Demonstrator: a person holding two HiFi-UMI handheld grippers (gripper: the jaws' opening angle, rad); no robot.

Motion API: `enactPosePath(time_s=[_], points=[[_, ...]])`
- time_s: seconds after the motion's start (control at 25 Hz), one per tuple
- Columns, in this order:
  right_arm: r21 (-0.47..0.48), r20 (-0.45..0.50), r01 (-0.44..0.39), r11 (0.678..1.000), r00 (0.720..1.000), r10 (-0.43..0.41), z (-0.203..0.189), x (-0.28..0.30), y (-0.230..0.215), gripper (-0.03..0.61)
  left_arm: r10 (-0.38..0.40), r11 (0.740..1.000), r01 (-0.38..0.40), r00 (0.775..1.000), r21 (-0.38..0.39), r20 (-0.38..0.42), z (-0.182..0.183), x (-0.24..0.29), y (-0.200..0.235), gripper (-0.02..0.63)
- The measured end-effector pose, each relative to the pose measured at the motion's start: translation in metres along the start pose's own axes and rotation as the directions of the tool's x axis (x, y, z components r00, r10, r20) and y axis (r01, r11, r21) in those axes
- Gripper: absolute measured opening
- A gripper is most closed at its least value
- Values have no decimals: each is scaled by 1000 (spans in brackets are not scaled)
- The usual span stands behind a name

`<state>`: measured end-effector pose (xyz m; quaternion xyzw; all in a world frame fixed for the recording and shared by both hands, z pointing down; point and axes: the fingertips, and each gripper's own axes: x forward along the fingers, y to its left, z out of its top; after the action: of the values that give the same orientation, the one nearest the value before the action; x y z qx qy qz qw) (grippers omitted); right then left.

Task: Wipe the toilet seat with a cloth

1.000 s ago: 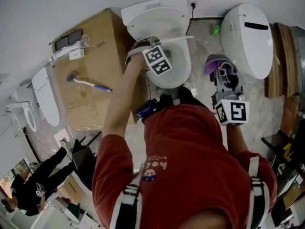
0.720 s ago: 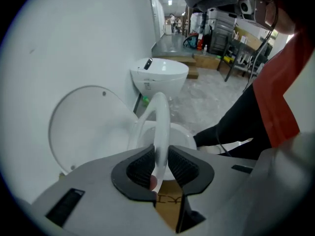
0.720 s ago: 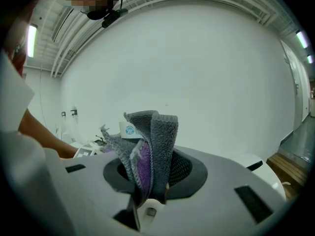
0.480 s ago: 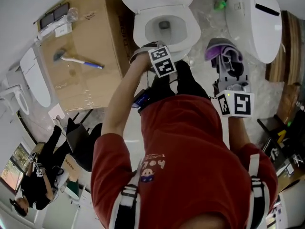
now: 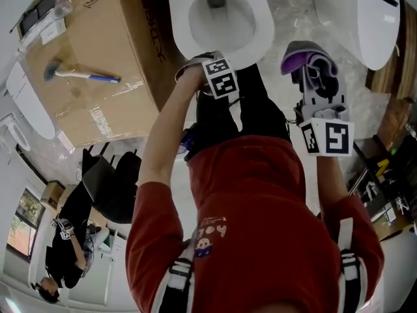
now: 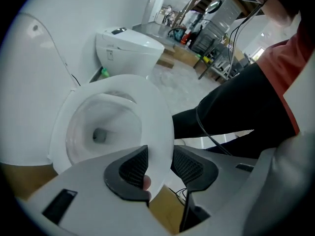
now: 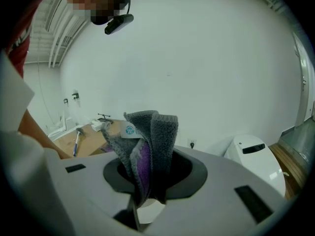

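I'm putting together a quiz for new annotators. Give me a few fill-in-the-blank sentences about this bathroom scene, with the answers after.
1. The right gripper is shut on a grey and purple ____.
2. A tool with a blue handle lies on the cardboard ____.
3. In the head view, the second toilet shows to the ____ of the open toilet.
4. The person's shirt is ____.
Missing words: cloth; box; right; red.

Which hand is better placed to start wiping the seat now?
Right: the right gripper is shut on the cloth. The left gripper has just been opening its jaws, only the seat between them.
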<state>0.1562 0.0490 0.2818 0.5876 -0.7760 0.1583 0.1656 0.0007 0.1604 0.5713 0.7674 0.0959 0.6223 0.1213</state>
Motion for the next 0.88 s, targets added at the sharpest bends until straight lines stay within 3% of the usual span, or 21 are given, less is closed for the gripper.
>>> enactPosePath(time_s=[0.2,0.52,0.88], points=[[-12,-54,-17,1000,998,16,-54,31,-3,86,-30,1000,30,1000,-1,-4,-14,57,1,167],[9,-133,-23,1000,991,24,-135,56,-12,86,-24,996,27,999,-85,31,-31,125,21,144],[64,-176,-51,997,982,62,-194,70,0,86,-17,985,23,999,-173,37,-39,171,38,135]])
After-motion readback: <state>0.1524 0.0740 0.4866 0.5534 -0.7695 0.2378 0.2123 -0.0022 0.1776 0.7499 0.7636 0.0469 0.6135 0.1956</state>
